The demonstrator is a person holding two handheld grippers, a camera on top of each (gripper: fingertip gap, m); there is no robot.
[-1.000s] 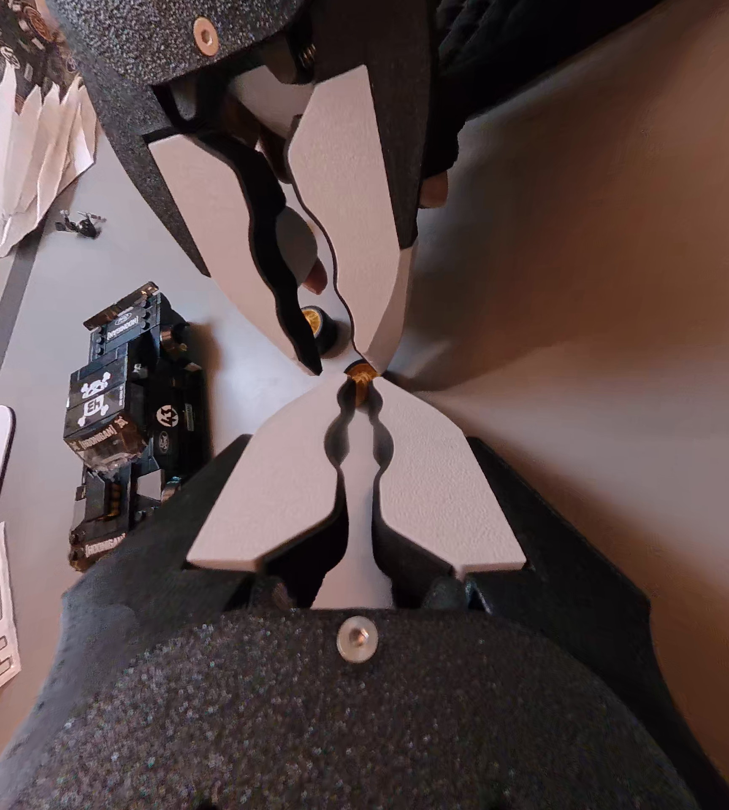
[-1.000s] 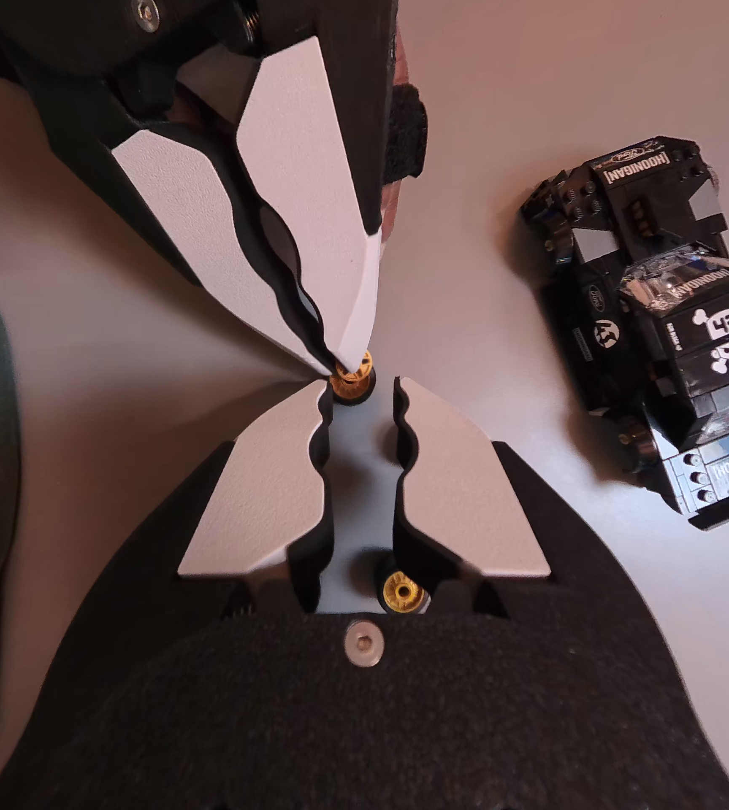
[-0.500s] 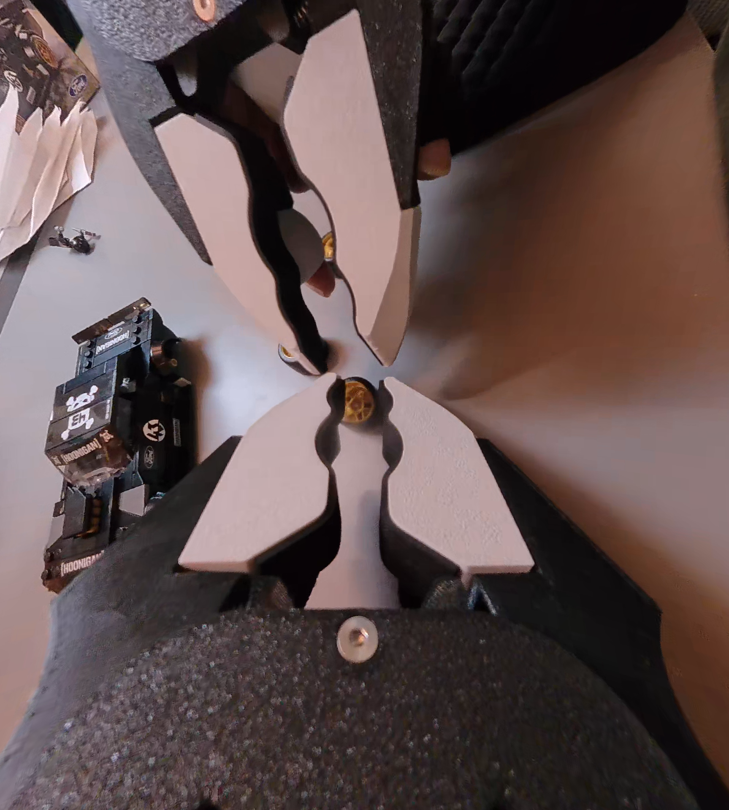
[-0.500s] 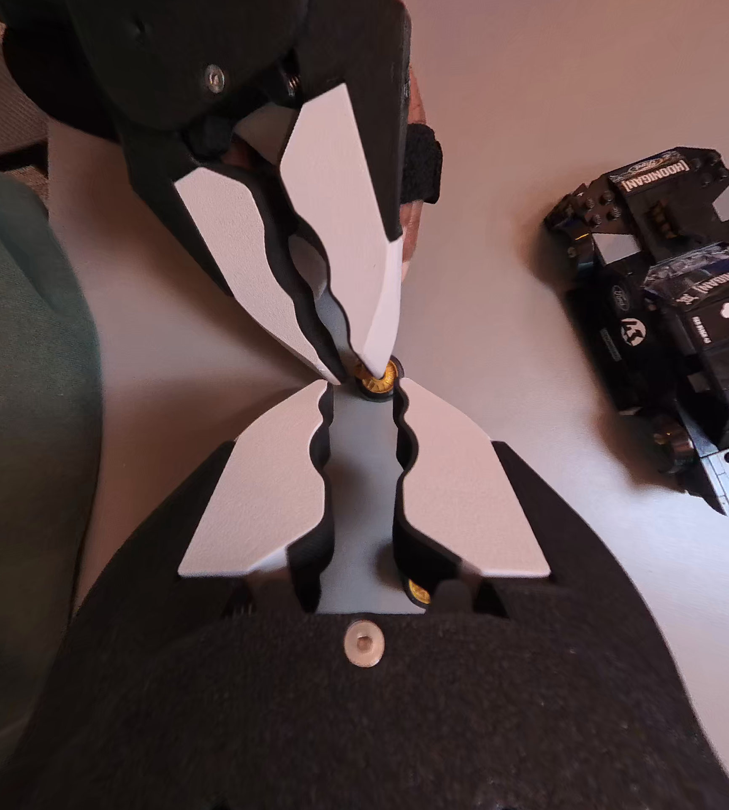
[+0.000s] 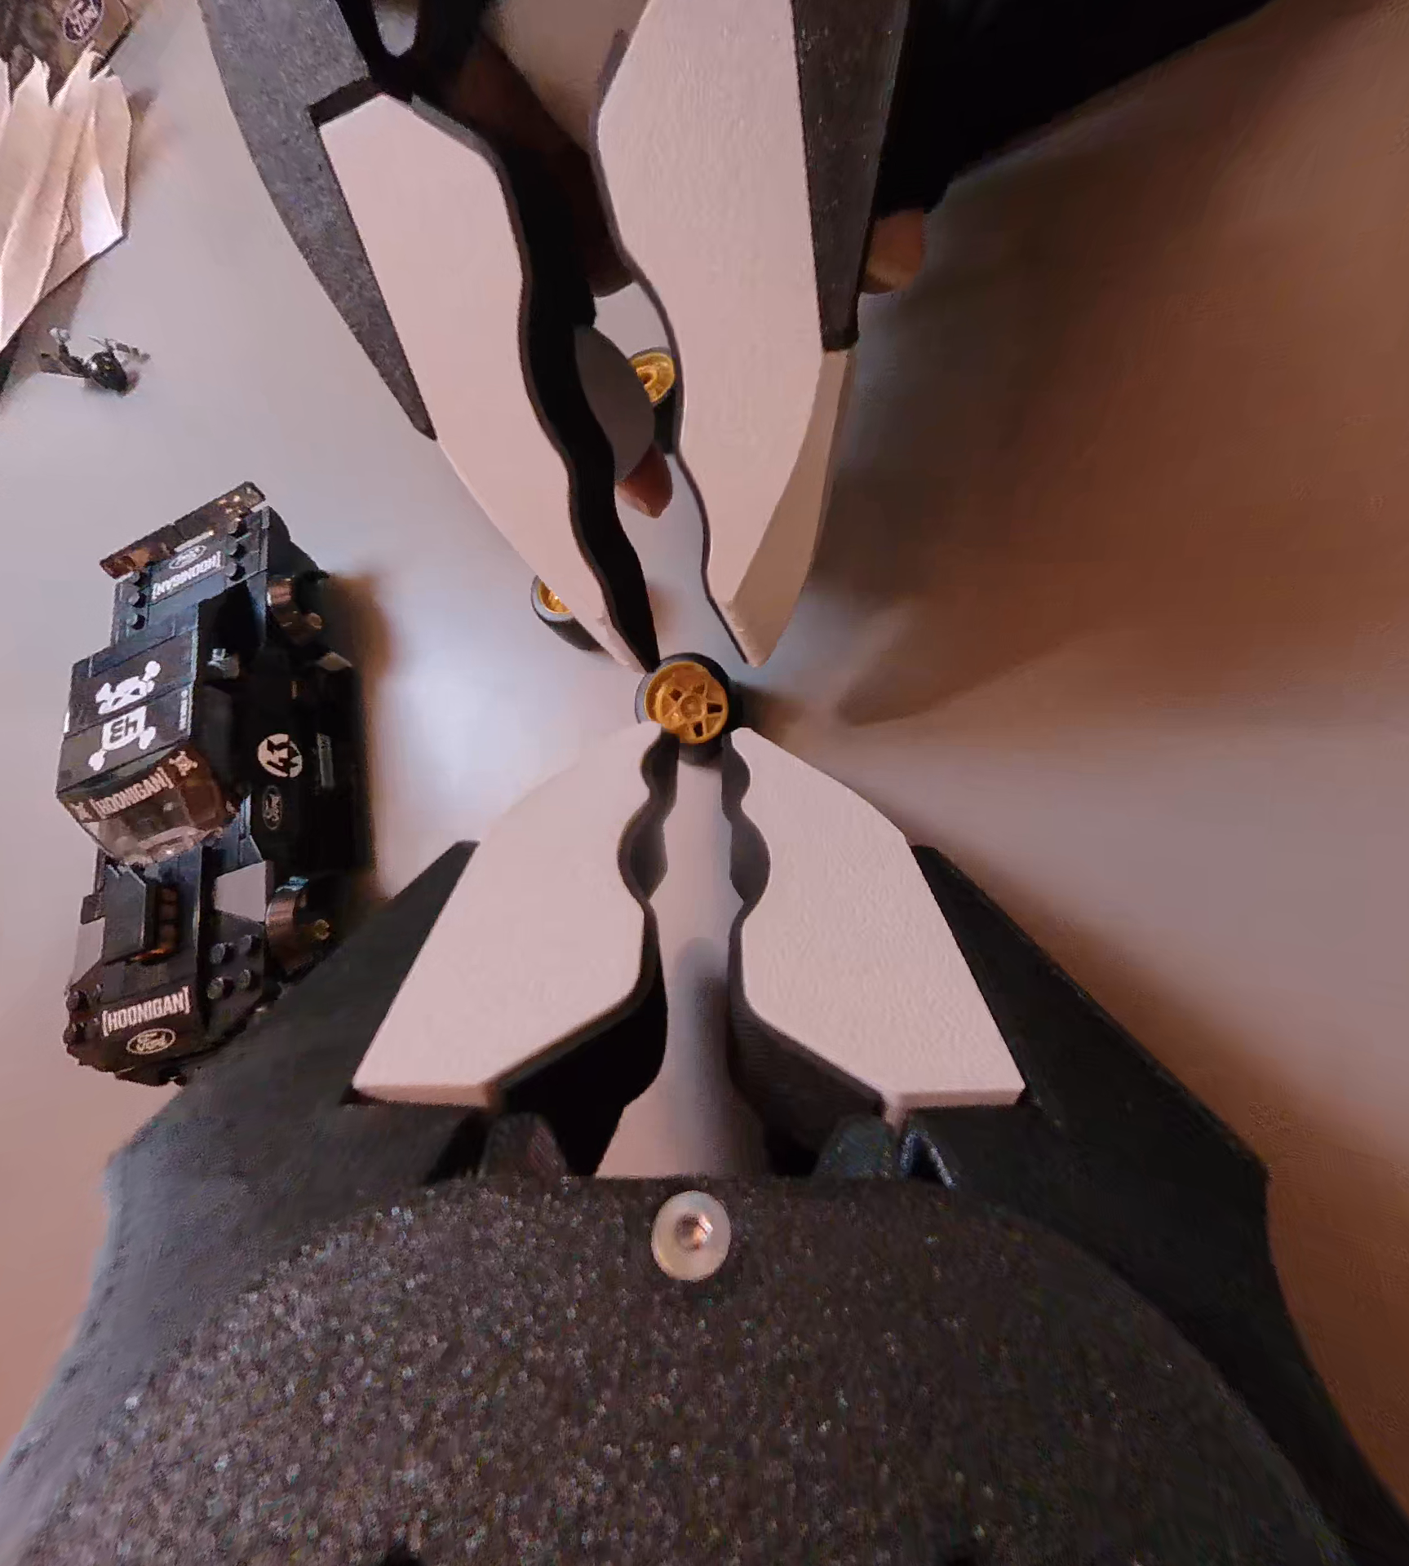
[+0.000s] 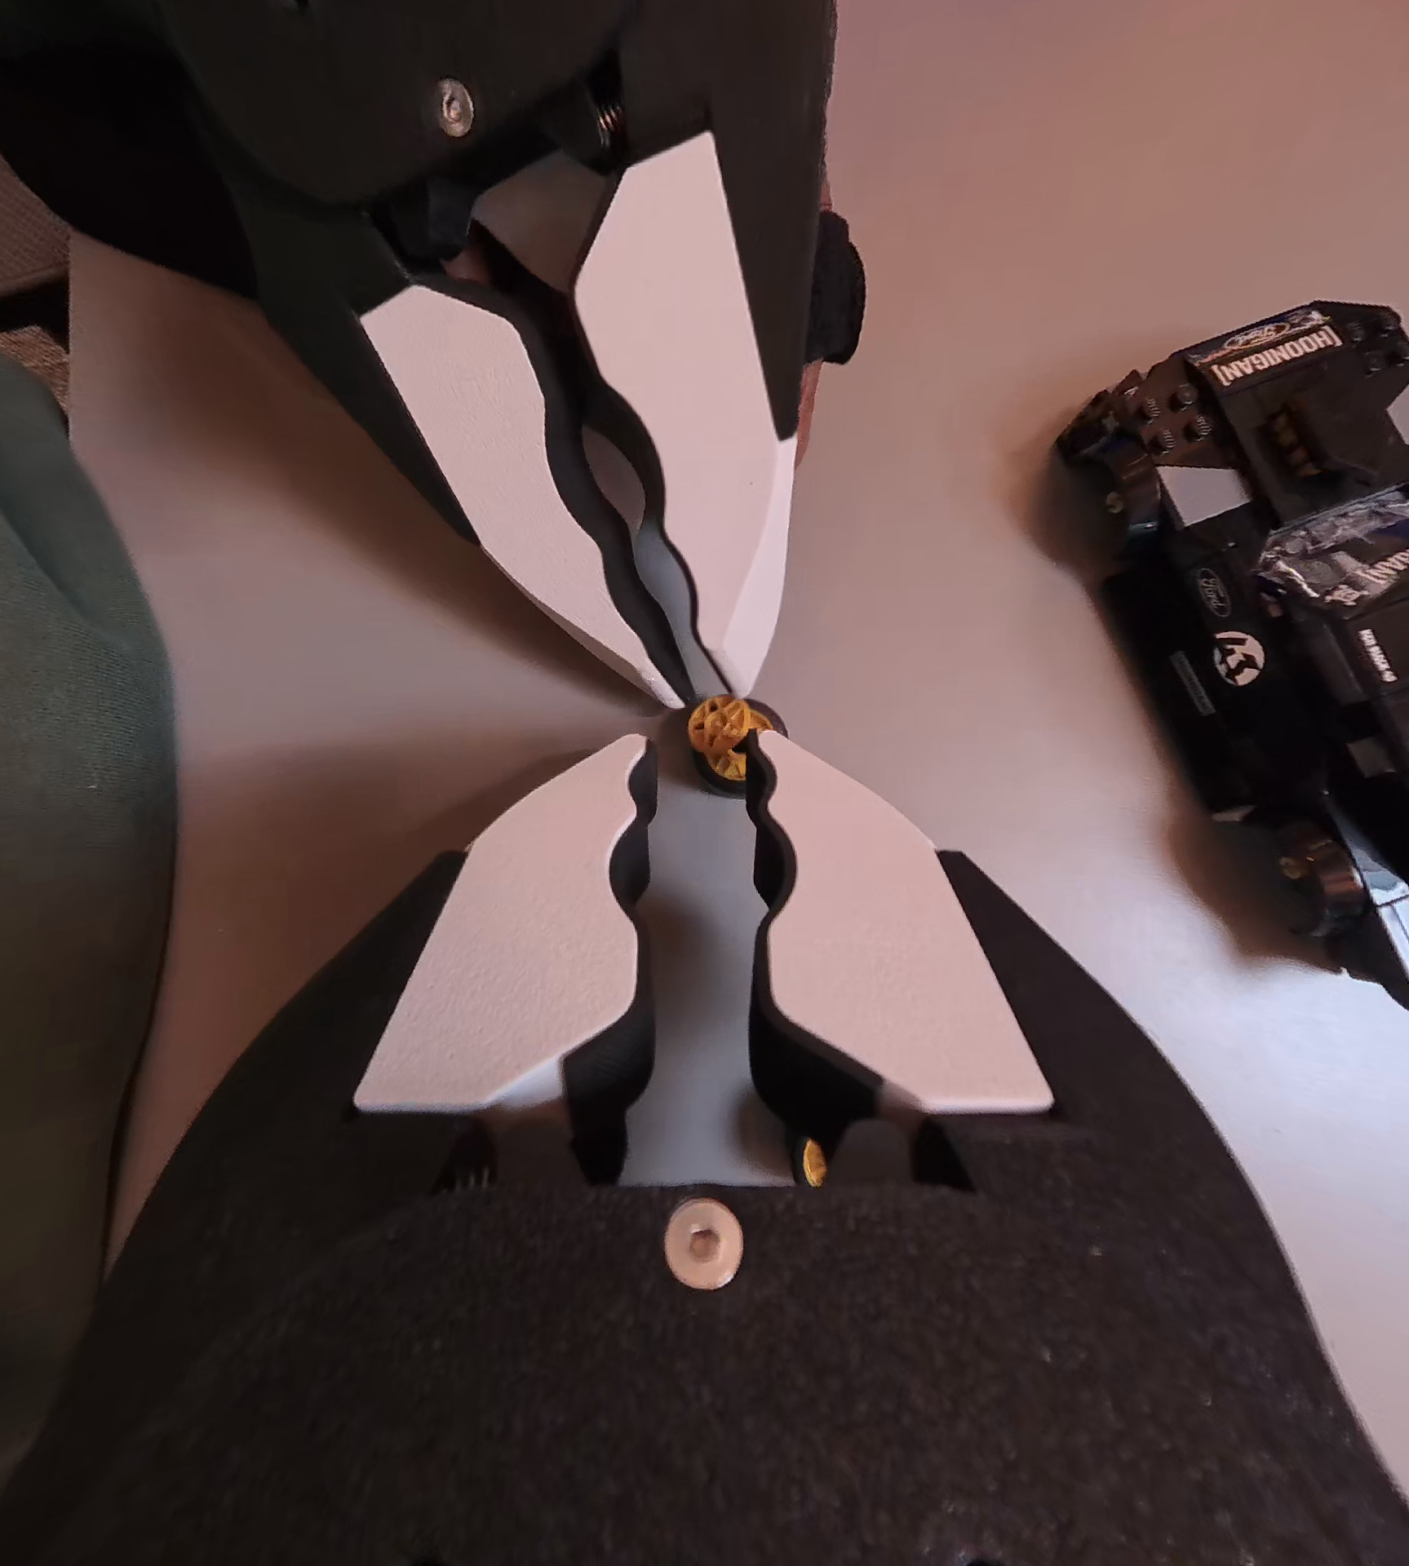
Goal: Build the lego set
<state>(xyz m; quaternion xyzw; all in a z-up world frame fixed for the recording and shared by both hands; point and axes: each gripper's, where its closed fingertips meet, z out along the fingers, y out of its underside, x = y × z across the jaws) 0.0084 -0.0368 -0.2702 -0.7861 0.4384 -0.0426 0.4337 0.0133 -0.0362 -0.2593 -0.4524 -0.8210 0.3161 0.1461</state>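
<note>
Gold-hubbed wheel (image 5: 688, 700) sits pinched at the left tool (image 5: 690, 746) tips, with the right tool (image 6: 701, 750) slightly parted against it.

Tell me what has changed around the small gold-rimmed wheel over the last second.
The gold-rimmed black wheel, seen edge-on a second ago, now faces the left wrist camera at the left gripper tips. The right gripper has opened wider, fingers either side of it. The black brick-built car stayed on the grey table.
</note>
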